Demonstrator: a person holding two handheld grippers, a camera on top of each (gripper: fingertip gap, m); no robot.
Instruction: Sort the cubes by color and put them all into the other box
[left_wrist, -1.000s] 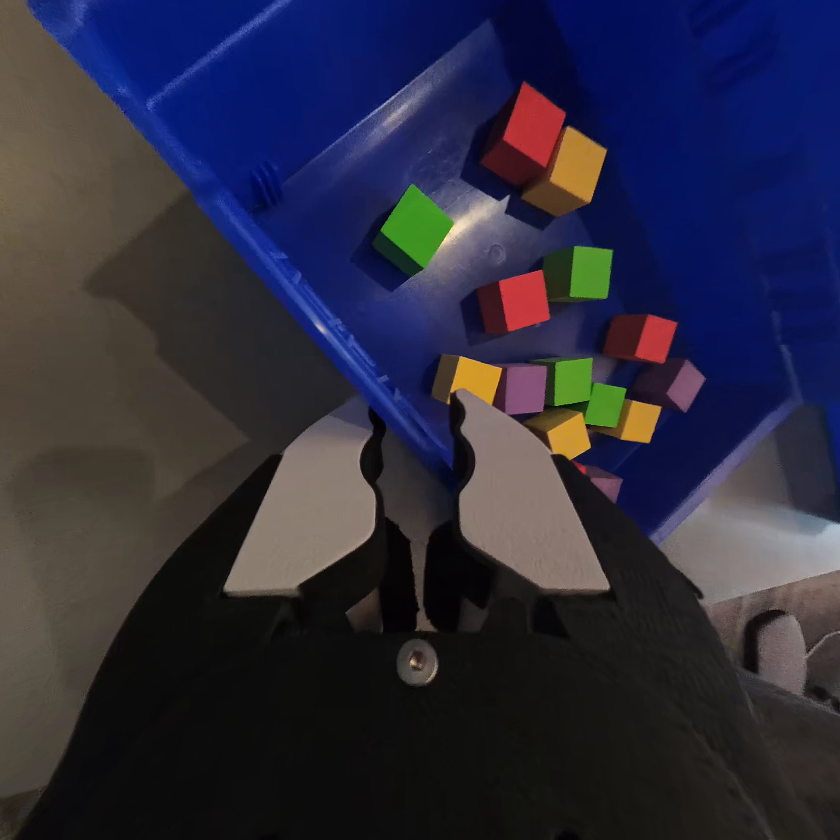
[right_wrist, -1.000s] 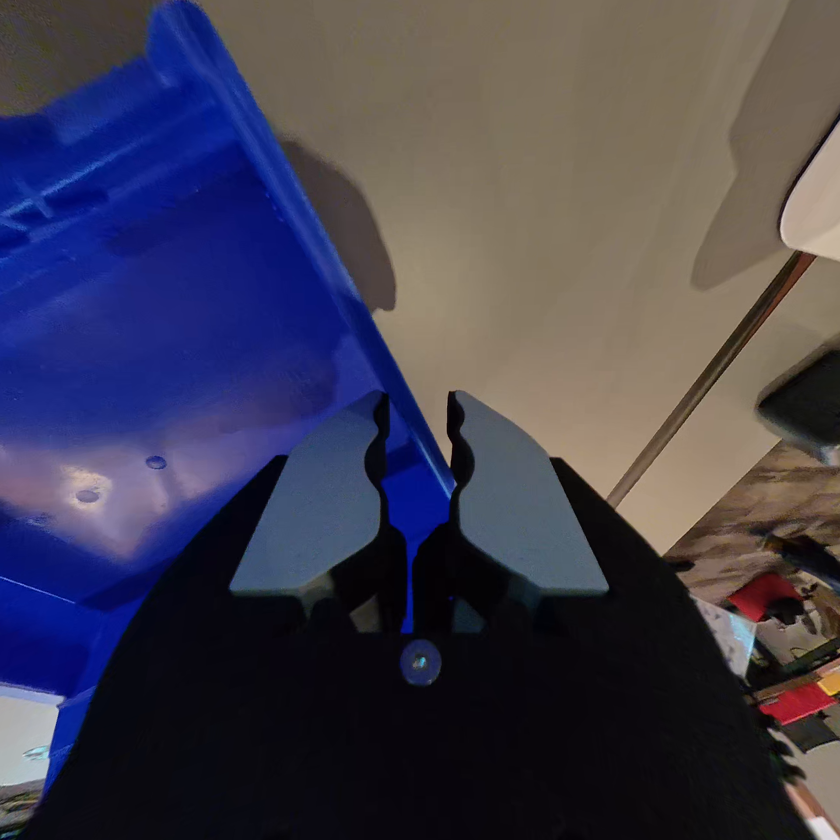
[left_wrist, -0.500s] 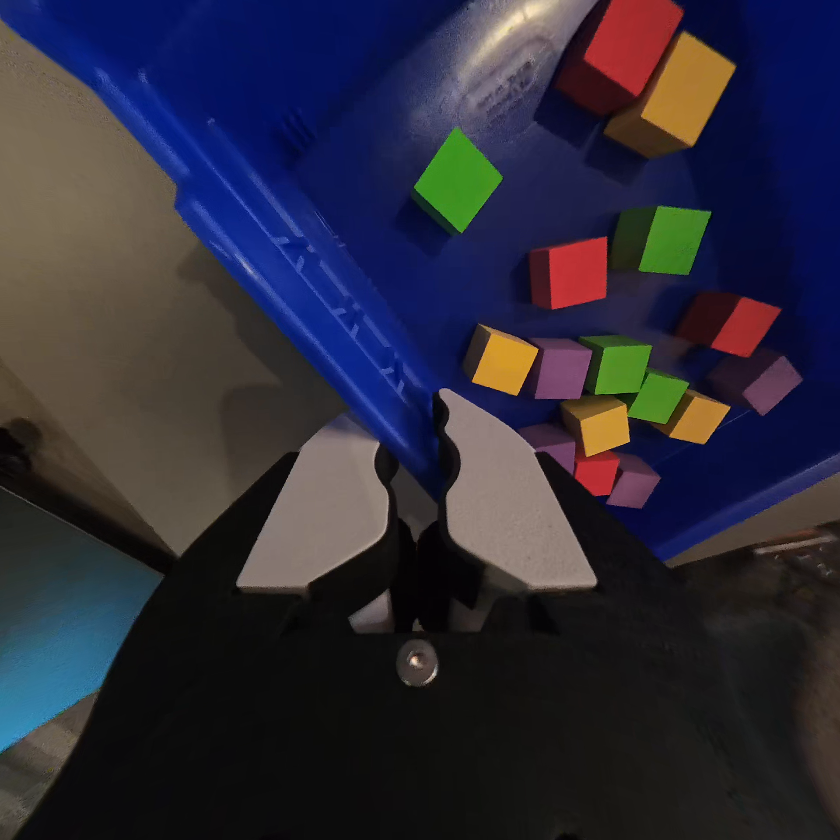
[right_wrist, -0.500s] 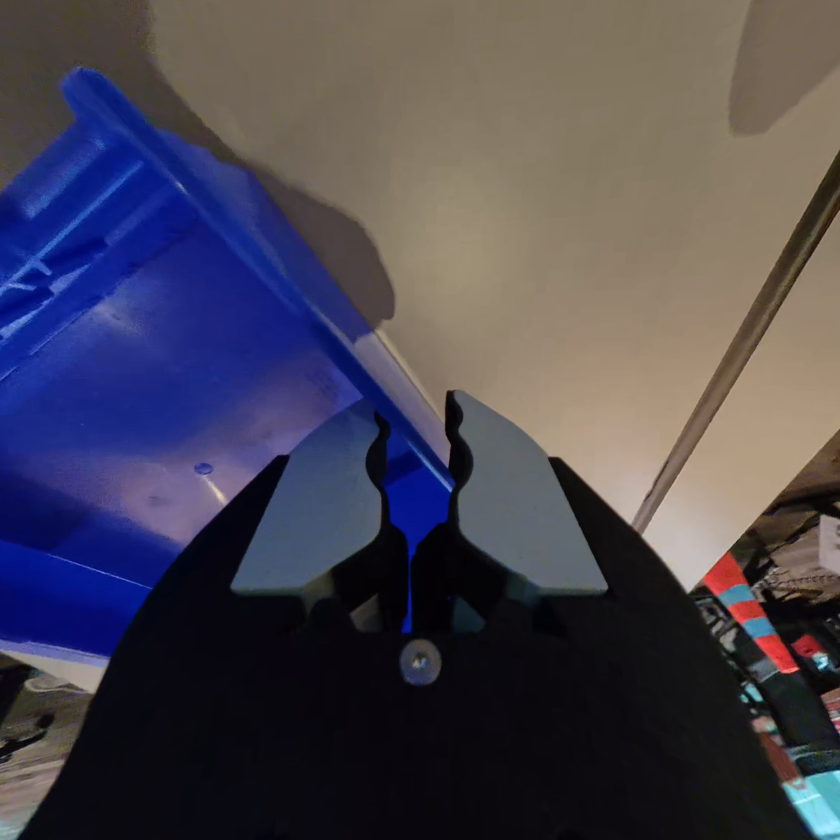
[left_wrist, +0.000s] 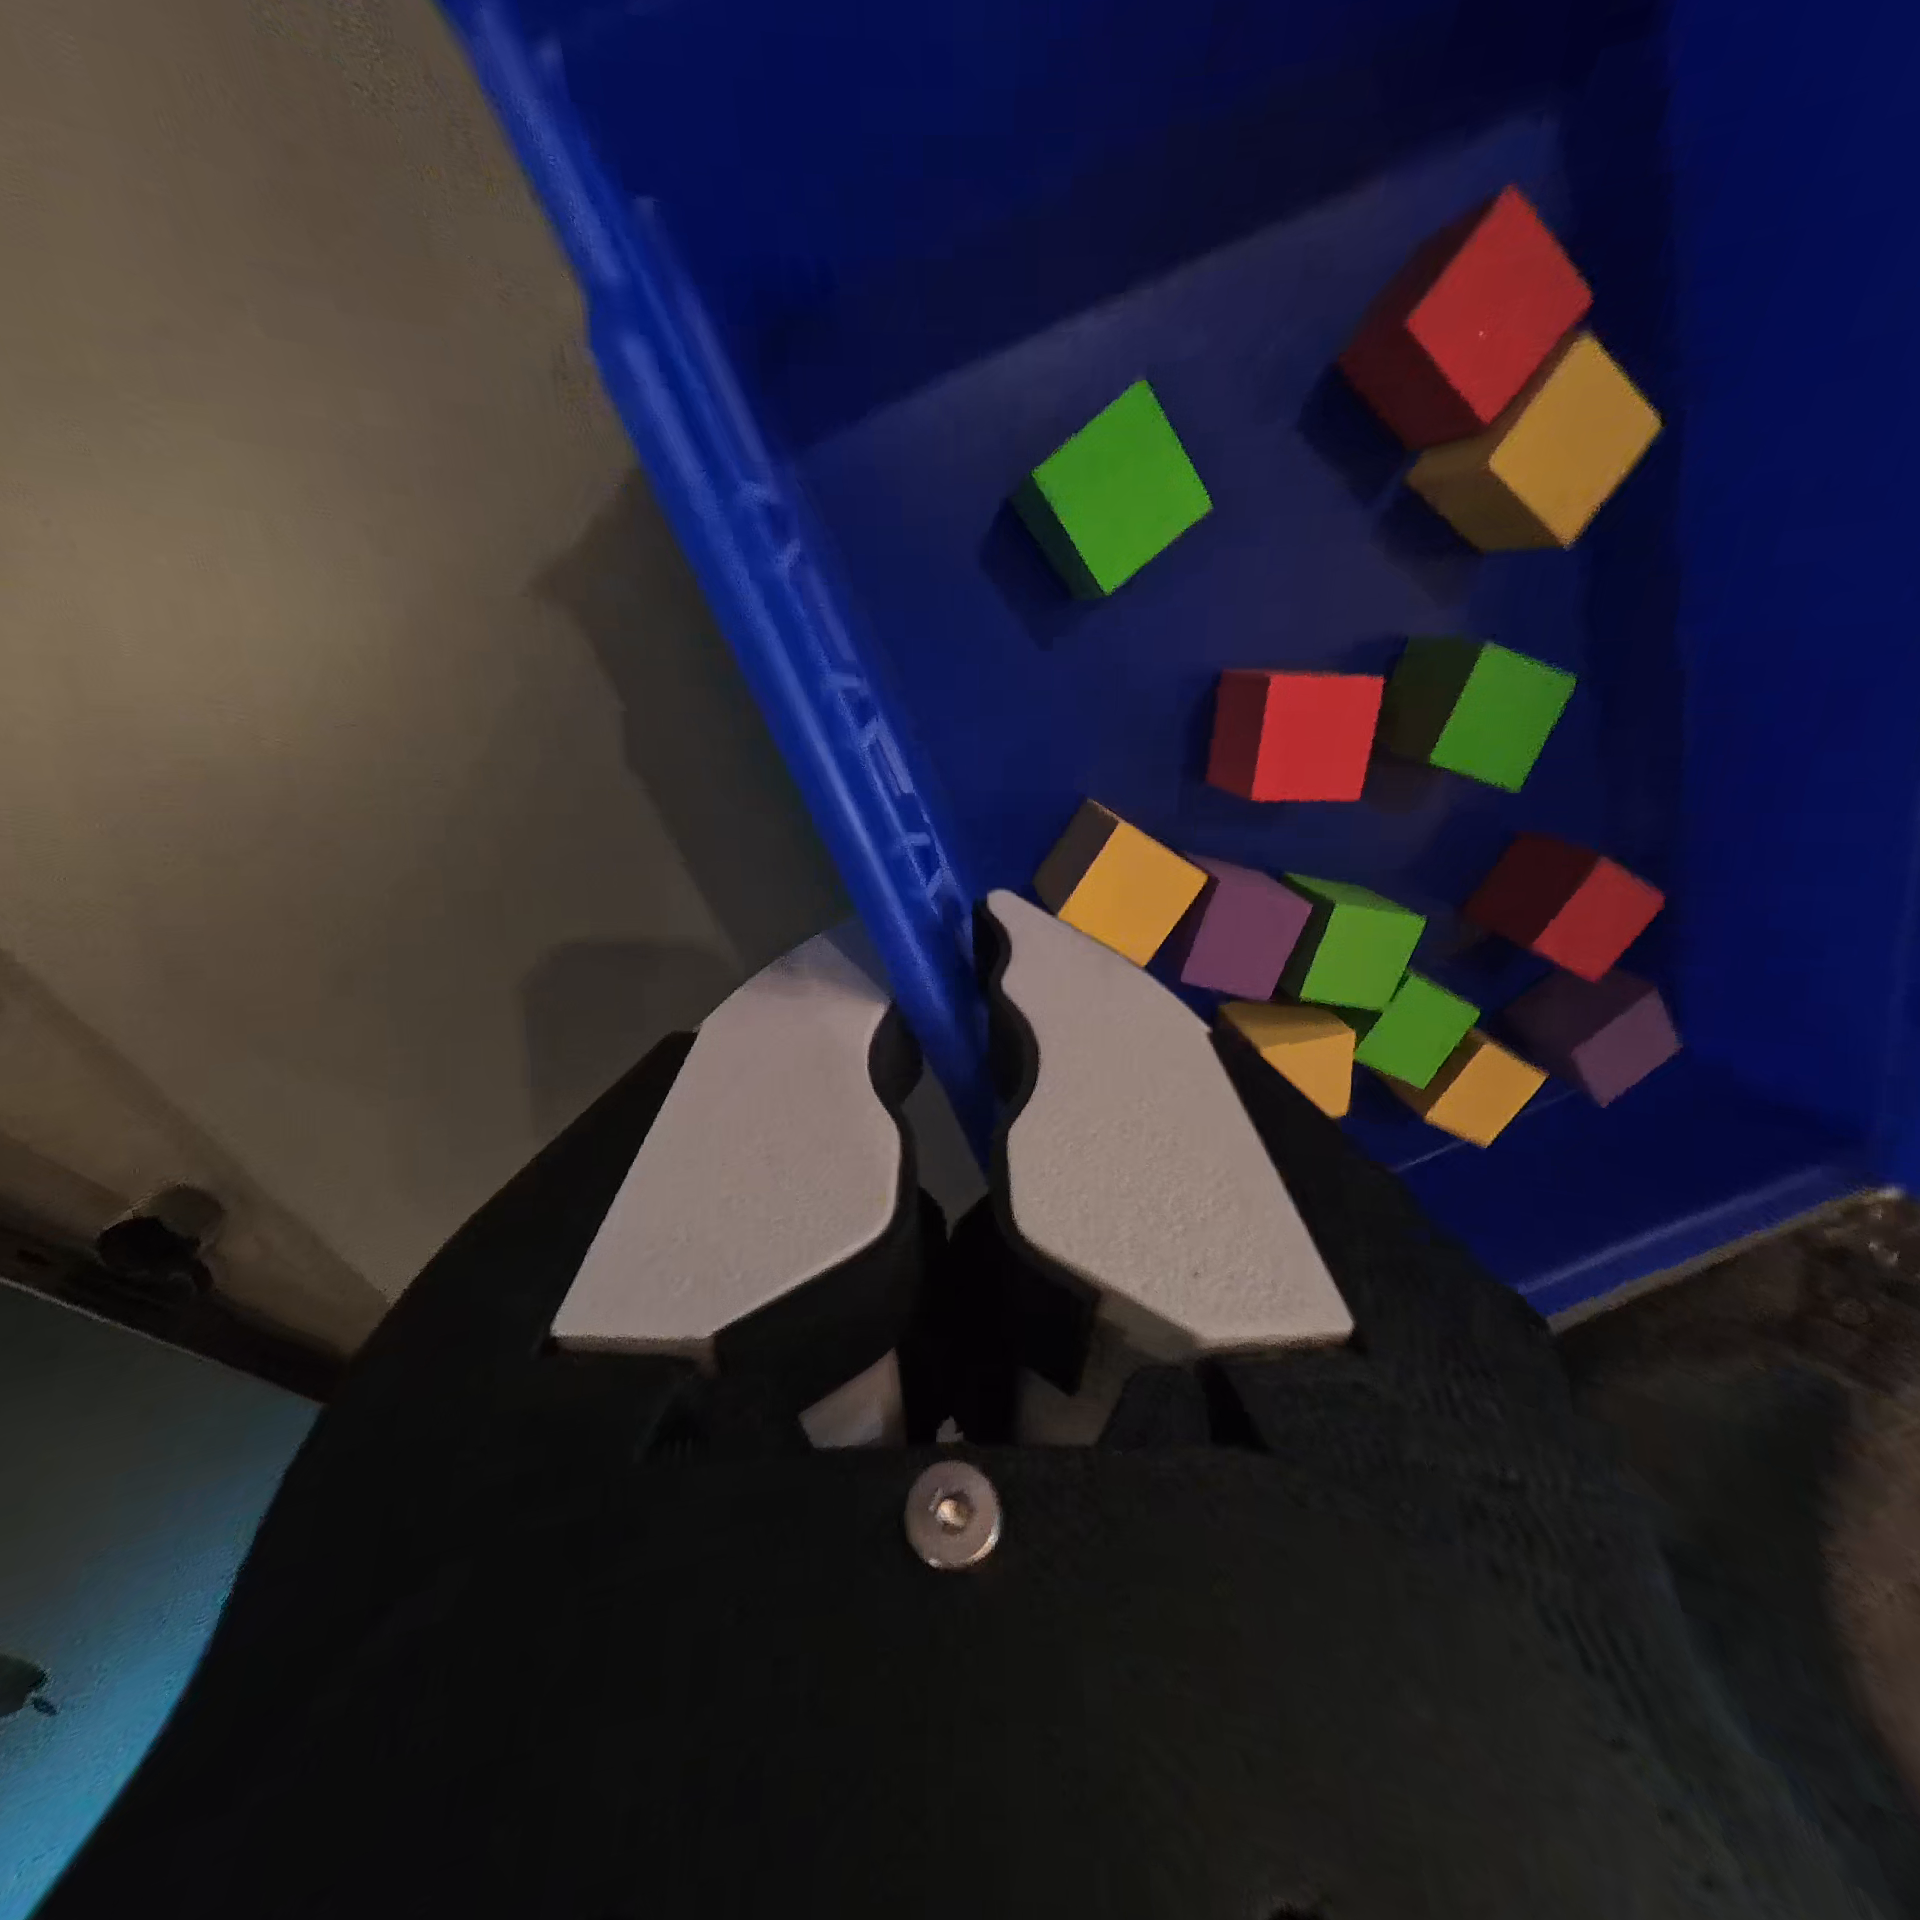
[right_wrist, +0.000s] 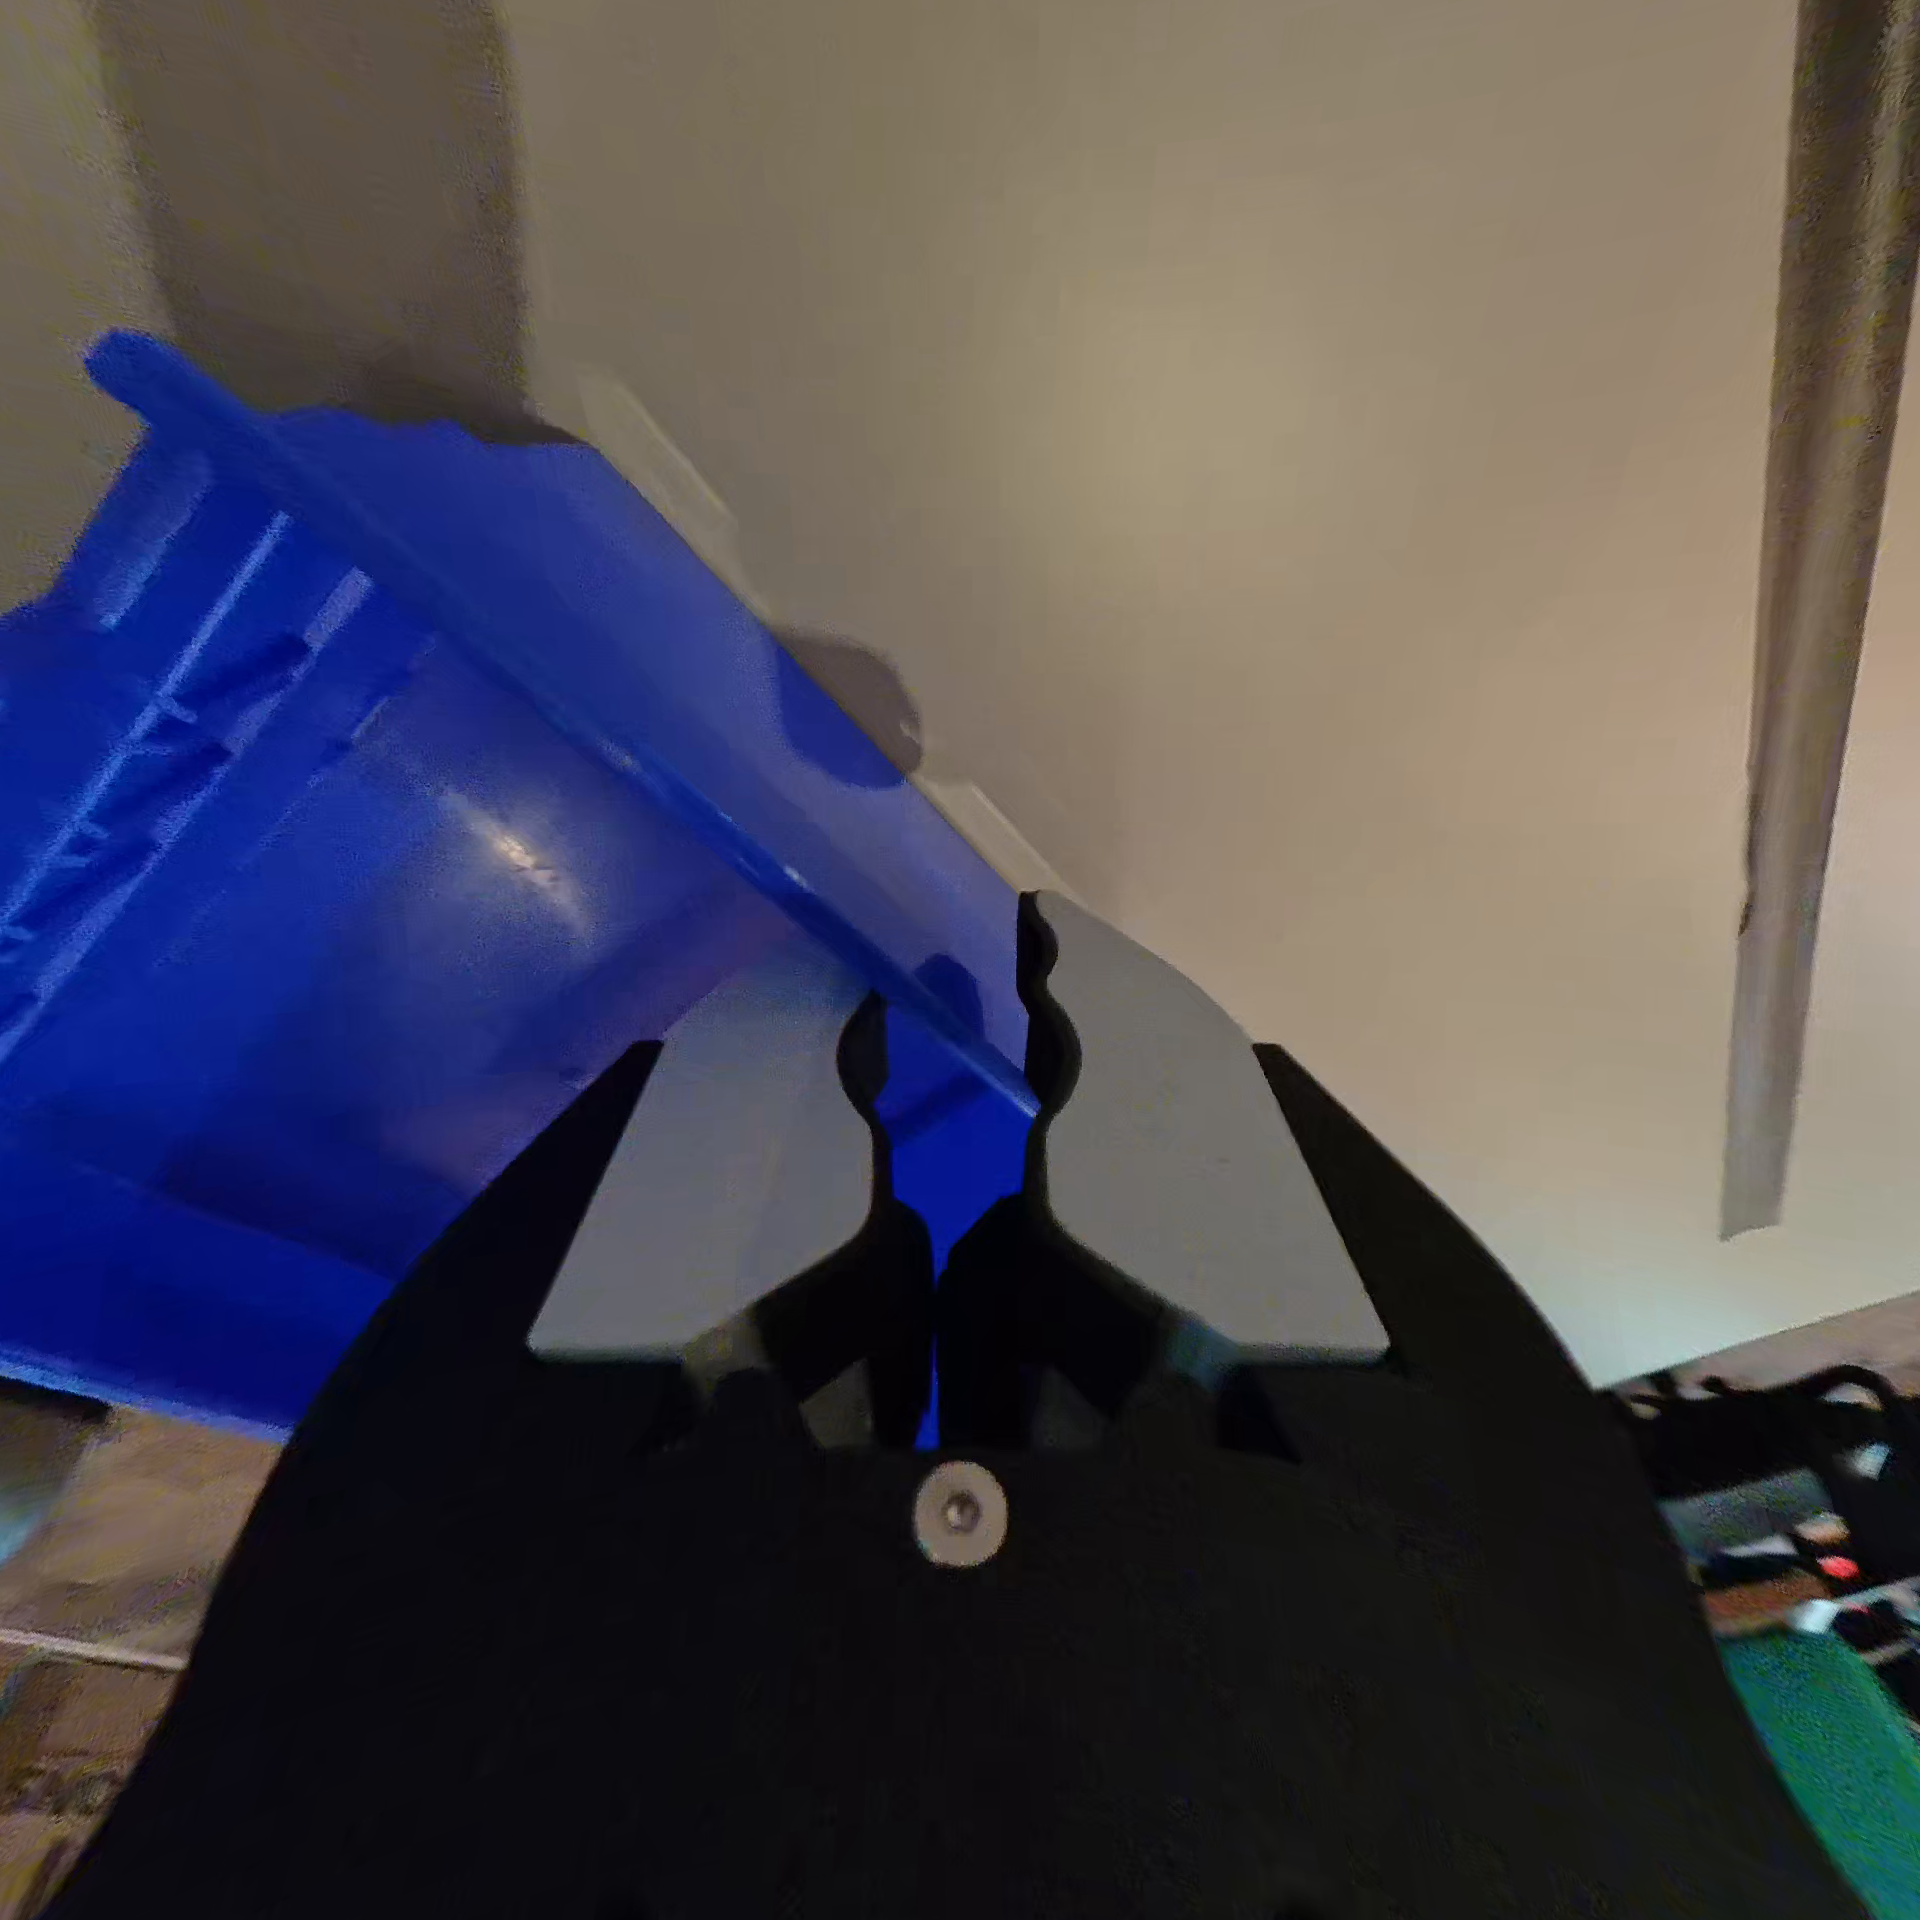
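Both jaws clamp blue bin (left_wrist: 727, 488) rim | coloured cubes (left_wrist: 1351, 935) inside

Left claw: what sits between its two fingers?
In the left wrist view, the blue bin's side wall runs between the left claw's fingers, pinched at the rim. Cubes lie inside, right of that wall.
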